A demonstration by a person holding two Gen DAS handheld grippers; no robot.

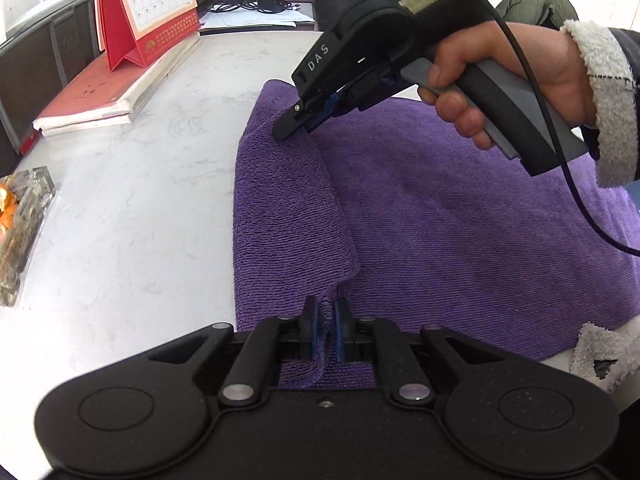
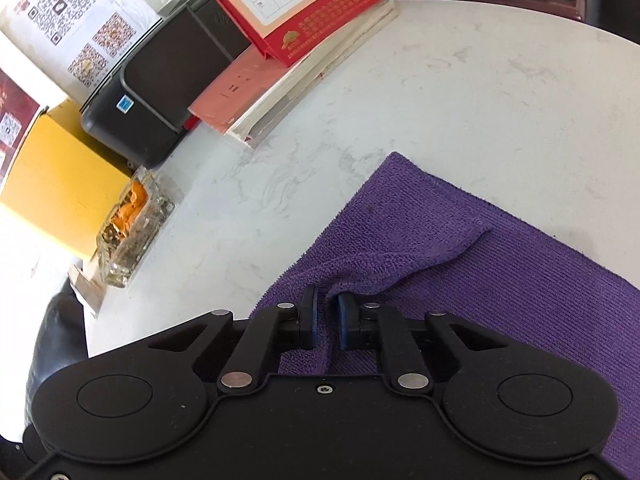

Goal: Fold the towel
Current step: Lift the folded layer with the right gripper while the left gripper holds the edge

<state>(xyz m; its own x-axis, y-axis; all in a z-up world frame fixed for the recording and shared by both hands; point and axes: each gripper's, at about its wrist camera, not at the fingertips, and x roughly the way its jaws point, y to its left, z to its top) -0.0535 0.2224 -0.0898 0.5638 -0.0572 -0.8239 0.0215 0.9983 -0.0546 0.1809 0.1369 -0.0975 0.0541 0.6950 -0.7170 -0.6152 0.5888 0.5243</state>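
Observation:
A purple towel [image 1: 460, 216] lies on the white marble table [image 1: 132, 200], its left edge lifted and turned over into a flap [image 1: 288, 208]. My left gripper [image 1: 327, 310] is shut on the near corner of that edge, with purple cloth pinched between the blue pads. My right gripper [image 1: 298, 122], held by a hand [image 1: 500, 76] in a fleece-cuffed sleeve, pinches the far corner of the same edge. In the right wrist view the towel [image 2: 500, 264] bunches up into the right gripper [image 2: 328, 306], which is shut on the fold of cloth.
A red desk calendar [image 1: 148, 4] stands on a stack of books [image 1: 104, 92] at the back left. A glass ashtray [image 1: 20, 224] with orange peel sits at the left edge. A black printer [image 2: 160, 88] and yellow box [image 2: 56, 184] stand beyond it.

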